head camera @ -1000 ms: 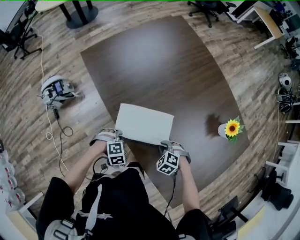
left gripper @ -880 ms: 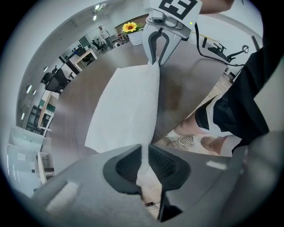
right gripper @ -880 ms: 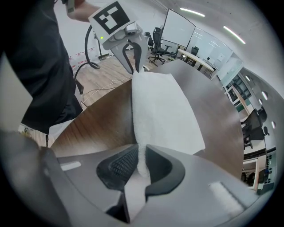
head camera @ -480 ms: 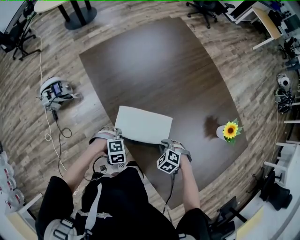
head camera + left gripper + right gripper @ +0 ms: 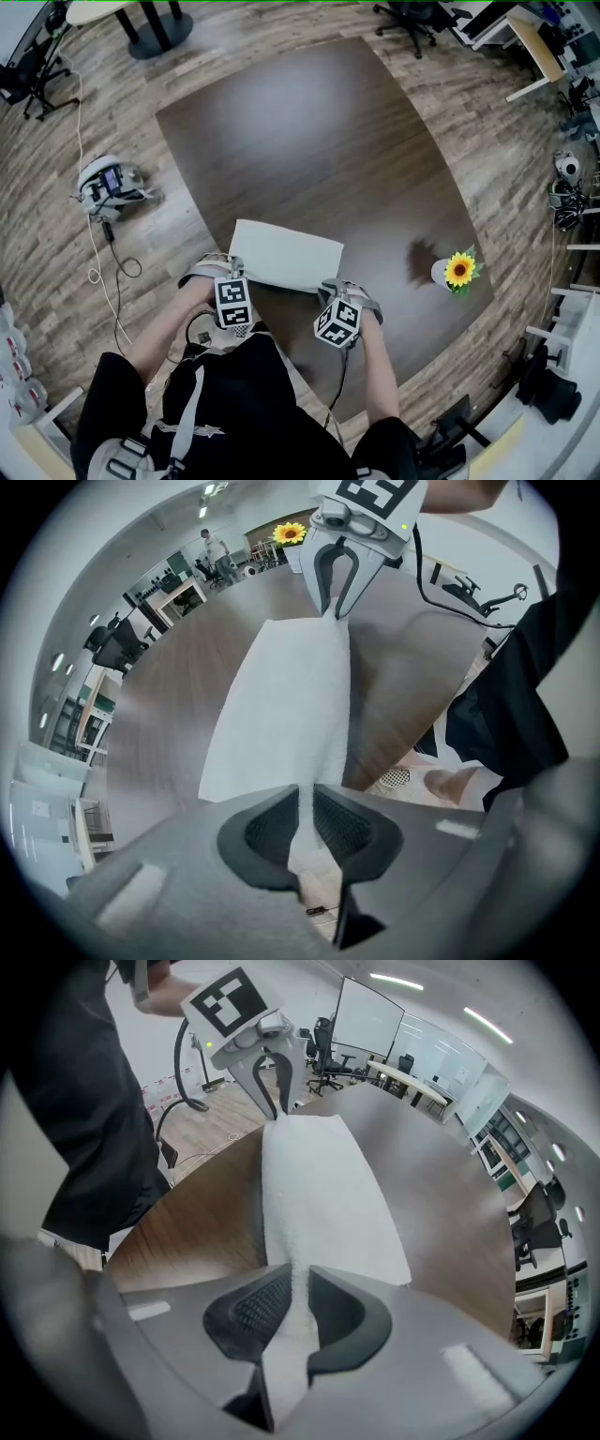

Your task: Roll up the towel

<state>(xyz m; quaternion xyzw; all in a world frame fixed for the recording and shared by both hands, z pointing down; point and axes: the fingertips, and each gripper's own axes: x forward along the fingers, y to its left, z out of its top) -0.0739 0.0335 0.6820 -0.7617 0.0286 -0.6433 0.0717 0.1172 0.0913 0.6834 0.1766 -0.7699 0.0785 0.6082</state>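
**Head view:** the white towel point(image 5: 286, 253) lies flat on the dark table point(image 5: 309, 122), close to the edge nearest the person. It's well apart from the sunflower point(image 5: 460, 268), which stands at the table's right side. The left gripper point(image 5: 233, 270) is at the towel's near-left corner and the right gripper point(image 5: 329, 286) at the near-right corner. Both point steeply down w/ marker cubes facing up. The towel's near edge runs btwn them. The person's black top point(image 5: 225, 403) fills the bottom of the frame. On the wood floor point(image 5: 56, 281) to the left sits a small white device point(image 5: 108, 178) w/ a cable.

**Left gripper view:** the left gripper point(image 5: 305, 813) has its jaws almost together, pads pinching a thin bit of towel point(image 5: 281, 705) corner. The cloth comes up from btwn the pads and runs along the near edge to the right gripper point(image 5: 330, 611) at the far end, whose tips also hold cloth. That edge looks slightly raised. The rest of the towel spreads left over the table point(image 5: 159, 714). The sunflower point(image 5: 289, 532) shows at the back.

**Right gripper view:** much the same. The right gripper point(image 5: 298, 1302) has only a narrow gap, pads clamped on the towel point(image 5: 319, 1194) corner, w/ cloth passing through and out below. The edge runs as a low ridge up to the left gripper point(image 5: 275, 1110), which is closed on the other corner. The remainder lies to the right on the table point(image 5: 450, 1185).
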